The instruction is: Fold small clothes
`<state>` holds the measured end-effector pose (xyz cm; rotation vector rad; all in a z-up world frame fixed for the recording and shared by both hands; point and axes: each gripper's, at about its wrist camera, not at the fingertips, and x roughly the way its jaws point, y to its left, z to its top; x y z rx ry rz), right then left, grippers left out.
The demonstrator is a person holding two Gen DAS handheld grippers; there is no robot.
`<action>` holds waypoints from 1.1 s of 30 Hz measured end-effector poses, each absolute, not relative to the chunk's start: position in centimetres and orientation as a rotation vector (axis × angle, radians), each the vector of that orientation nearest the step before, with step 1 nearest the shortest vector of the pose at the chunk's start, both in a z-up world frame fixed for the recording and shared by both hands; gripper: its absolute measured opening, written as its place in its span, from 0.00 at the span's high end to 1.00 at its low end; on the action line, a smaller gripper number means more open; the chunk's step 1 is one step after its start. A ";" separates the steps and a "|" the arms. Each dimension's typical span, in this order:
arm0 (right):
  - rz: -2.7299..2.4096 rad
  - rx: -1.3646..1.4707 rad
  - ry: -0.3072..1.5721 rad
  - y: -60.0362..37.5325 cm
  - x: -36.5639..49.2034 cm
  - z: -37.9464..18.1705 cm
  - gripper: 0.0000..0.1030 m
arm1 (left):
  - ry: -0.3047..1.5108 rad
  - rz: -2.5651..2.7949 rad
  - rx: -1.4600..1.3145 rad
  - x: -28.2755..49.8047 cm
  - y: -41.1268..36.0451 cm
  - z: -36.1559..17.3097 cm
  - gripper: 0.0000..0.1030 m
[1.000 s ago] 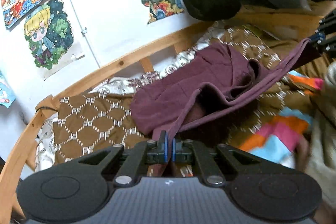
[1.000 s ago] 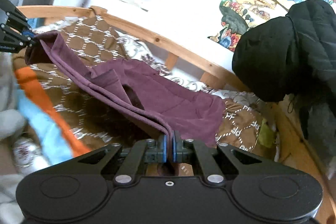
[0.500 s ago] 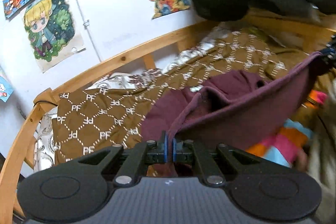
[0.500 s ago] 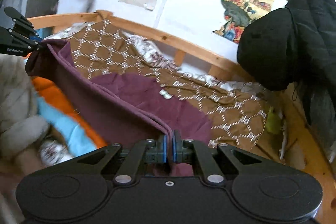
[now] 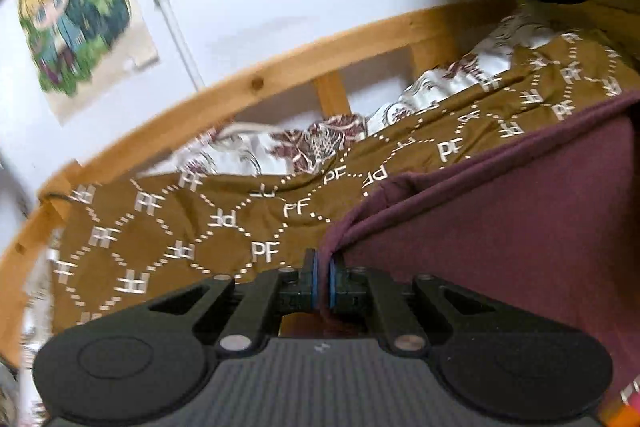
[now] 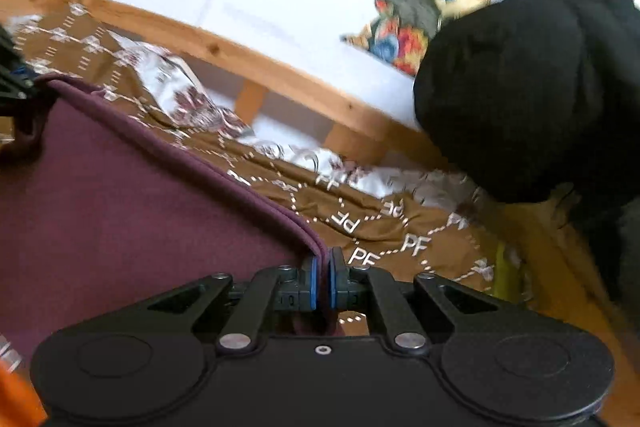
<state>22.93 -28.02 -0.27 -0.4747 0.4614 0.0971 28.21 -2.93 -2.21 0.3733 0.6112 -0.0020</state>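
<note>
A maroon garment [image 5: 500, 227] hangs stretched flat between my two grippers, above a brown patterned blanket [image 5: 168, 231]. My left gripper [image 5: 322, 267] is shut on one corner of its hemmed top edge. My right gripper [image 6: 322, 267] is shut on the other corner of the maroon garment [image 6: 120, 207]. The hem runs taut from one gripper to the other. The left gripper shows at the far left of the right wrist view [image 6: 16, 83]. The garment's lower part is hidden below the grippers.
A wooden bed rail [image 5: 280, 67] curves behind the blanket, with a floral sheet [image 5: 320, 143] along it. A black jacket [image 6: 528, 87] sits at the right on the rail. Posters [image 5: 76, 15] hang on the white wall. An orange cloth [image 6: 16, 399] shows low left.
Both grippers have pulled the maroon garment up and apart. It lay bunched on the blanket a second ago and now hangs as a flat, taut sheet. The views are blurred by motion.
</note>
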 end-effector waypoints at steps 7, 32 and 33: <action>0.039 -0.444 0.524 -27.8 28.8 -5.6 0.94 | 0.655 -0.010 0.269 33.6 -2.8 -6.3 0.94; 0.040 -0.348 0.512 -29.8 28.0 -7.5 0.05 | 0.745 0.054 0.137 34.3 -0.2 -7.0 0.08; 0.035 -0.358 0.518 -29.8 28.1 -7.6 0.05 | 0.748 0.060 0.139 34.1 -0.1 -6.9 0.06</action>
